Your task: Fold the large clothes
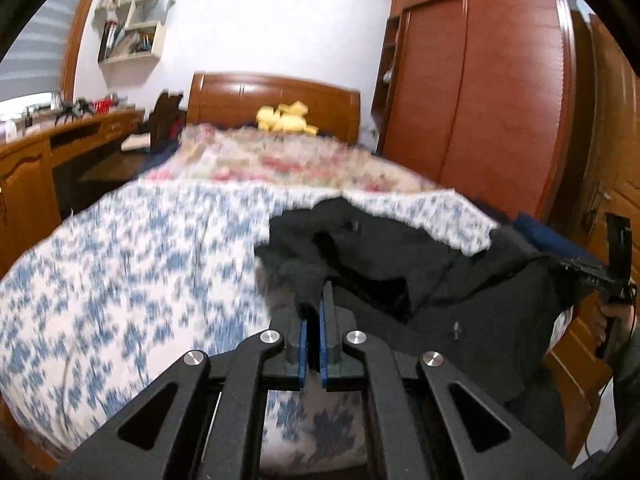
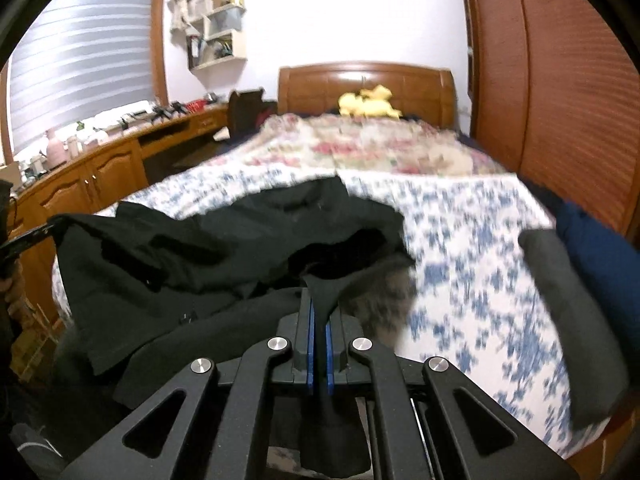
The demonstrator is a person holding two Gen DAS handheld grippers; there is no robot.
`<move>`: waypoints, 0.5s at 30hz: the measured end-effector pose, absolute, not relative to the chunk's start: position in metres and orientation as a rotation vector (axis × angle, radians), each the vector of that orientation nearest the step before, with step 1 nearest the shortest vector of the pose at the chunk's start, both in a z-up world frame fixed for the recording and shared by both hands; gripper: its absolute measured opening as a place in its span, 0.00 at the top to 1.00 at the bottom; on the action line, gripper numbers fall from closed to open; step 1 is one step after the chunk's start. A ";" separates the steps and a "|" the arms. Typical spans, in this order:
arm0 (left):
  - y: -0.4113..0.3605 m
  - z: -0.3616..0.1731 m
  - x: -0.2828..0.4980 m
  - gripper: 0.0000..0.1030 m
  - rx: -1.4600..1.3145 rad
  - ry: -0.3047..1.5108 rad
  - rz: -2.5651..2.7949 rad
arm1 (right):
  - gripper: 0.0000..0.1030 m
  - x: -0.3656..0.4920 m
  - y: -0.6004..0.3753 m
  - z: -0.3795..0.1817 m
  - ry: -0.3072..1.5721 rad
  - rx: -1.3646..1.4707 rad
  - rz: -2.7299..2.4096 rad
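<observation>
A large black jacket (image 1: 460,280) with a grey fur trim (image 2: 384,300) hangs lifted over the near end of the bed, stretched between both grippers. In the left wrist view my left gripper (image 1: 317,300) is shut, with a fold of the black fabric pinched between its blue pads. In the right wrist view my right gripper (image 2: 320,304) is likewise shut on another edge of the jacket (image 2: 208,264). Across the garment each view shows the other tool: the right gripper (image 1: 592,276) in a hand, and the left gripper (image 2: 28,240) at the left edge.
The bed carries a blue-and-white floral cover (image 1: 140,280) and a pink floral quilt (image 2: 360,148) further back, with a yellow plush toy (image 2: 370,106) at the headboard. A folded dark grey piece (image 2: 568,320) and a navy one (image 2: 600,248) lie at the right. A wooden desk (image 1: 36,168) stands left and a wardrobe (image 1: 500,100) right.
</observation>
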State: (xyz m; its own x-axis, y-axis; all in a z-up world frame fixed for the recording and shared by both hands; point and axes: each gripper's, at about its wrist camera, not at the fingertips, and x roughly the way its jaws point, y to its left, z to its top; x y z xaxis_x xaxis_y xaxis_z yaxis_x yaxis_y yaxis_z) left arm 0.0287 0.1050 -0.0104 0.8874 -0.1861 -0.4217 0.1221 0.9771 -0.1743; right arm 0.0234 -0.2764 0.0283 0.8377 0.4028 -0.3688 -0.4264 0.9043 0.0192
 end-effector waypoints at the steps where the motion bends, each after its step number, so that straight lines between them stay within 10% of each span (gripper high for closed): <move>1: 0.105 0.000 0.027 0.95 -0.142 0.428 -0.163 | 0.97 0.018 -0.277 0.037 0.355 -0.064 0.446; 15: 0.106 0.107 -0.005 0.96 -0.150 0.196 -0.221 | 0.97 -0.078 -0.308 0.099 0.136 -0.099 0.427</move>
State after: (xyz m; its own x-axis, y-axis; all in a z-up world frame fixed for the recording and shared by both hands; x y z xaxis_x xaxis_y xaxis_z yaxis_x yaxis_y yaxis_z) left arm -0.0054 0.1061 0.1069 0.9567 -0.2317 -0.1762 0.2024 0.9646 -0.1692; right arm -0.0779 -0.3082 0.0989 0.9011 0.4059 -0.1524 -0.4192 0.9054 -0.0669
